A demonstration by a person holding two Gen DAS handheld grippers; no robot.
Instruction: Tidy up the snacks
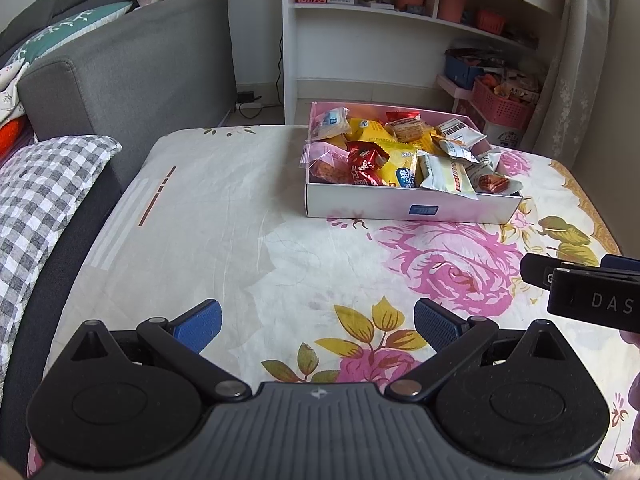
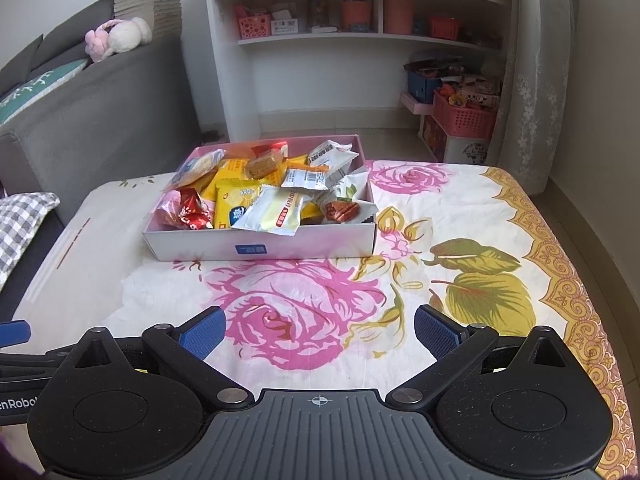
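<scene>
Snack packets [image 2: 264, 188] lie heaped inside a shallow pink-and-white box [image 2: 264, 249]; none is seen loose on the floral cloth [image 2: 460, 216] round it; the heap is unsorted, wrappers overlapping at all angles. Nearest the box's front wall lie a white-and-yellow packet [image 2: 276, 213], a red foil packet [image 2: 188, 211] at the left end and a pecan packet [image 2: 343, 211] at the right end; yellow packets [image 2: 236, 205] sit behind.

The box's long axis runs roughly nine to three across both views; its front wall faces the grippers.

From the right gripper [image 2: 319, 330] the box lies at about eleven to twelve o'clock, near, with a stretch of cloth between; from the left gripper [image 1: 318, 326] the box [image 1: 400, 208] lies at about one o'clock, farther off. Judgement: the right gripper is the nearer and the more squarely aligned.

Both grippers stand with fingers spread wide and nothing between the blue pads [image 2: 202, 334]; both hover low over the cloth, well apart from the box. The right gripper's body [image 1: 588, 292] shows at three o'clock in the left view.

Judgement: packets gathered in the box fit either a finished collection or a heap awaiting sorting; the pictures do not settle which. Any reach would run forward over the front wall.
</scene>
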